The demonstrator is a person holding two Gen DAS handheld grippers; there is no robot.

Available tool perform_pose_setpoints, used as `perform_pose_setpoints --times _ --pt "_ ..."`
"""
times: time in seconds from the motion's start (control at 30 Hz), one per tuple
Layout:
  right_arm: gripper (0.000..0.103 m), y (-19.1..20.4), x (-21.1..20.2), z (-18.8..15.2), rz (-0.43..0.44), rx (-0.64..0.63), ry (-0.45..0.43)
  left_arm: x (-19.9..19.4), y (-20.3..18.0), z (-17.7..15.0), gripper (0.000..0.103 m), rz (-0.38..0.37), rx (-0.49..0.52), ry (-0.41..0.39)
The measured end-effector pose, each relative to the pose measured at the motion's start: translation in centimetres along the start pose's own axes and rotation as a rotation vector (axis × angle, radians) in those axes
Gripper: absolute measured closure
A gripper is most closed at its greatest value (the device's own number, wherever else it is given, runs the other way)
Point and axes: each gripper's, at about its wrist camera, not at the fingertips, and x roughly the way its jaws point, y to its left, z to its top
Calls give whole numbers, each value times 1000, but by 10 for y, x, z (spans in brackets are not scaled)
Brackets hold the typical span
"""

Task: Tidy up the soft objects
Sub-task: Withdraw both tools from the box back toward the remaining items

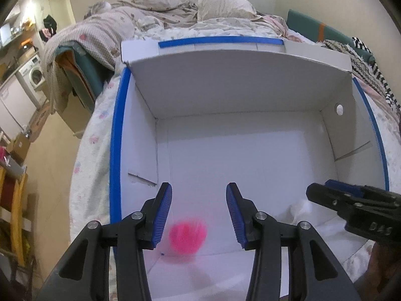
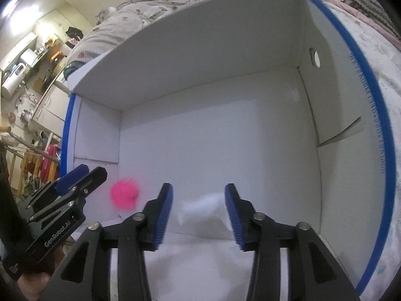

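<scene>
A white cardboard box with blue-taped edges (image 1: 116, 135) (image 2: 325, 105) lies open on a bed. A fuzzy pink ball (image 1: 187, 236) (image 2: 124, 198), blurred, is inside near the box's front left corner. My left gripper (image 1: 199, 215) is open and empty above the ball; it also shows in the right wrist view (image 2: 82, 175). My right gripper (image 2: 198, 215) is open and empty over a soft white object (image 2: 203, 208) (image 1: 300, 208), blurred, on the box floor. The right gripper reaches in from the right in the left wrist view (image 1: 323, 189).
The bed carries a rumpled patterned quilt (image 1: 160, 17), a pillow (image 1: 223, 5) and a striped knit cloth (image 1: 371, 75) around the box. A washing machine (image 1: 35, 75) and shelves with clutter (image 2: 25, 80) stand beyond the bed's left side.
</scene>
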Motion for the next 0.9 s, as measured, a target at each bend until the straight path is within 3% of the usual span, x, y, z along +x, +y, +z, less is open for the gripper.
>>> perform_pose_setpoints --times 0.1,0.3,0.9 --pt "29 0 -6 1 11 13 -25 -5 2 0 40 -8 -7 -8" --pt "3 -4 -22 5 25 63 -89 -15 8 -1 34 -4 -26 -26" --pt "3 0 -55 -12 2 36 -166 -66 29 -18 33 28 -81 -94"
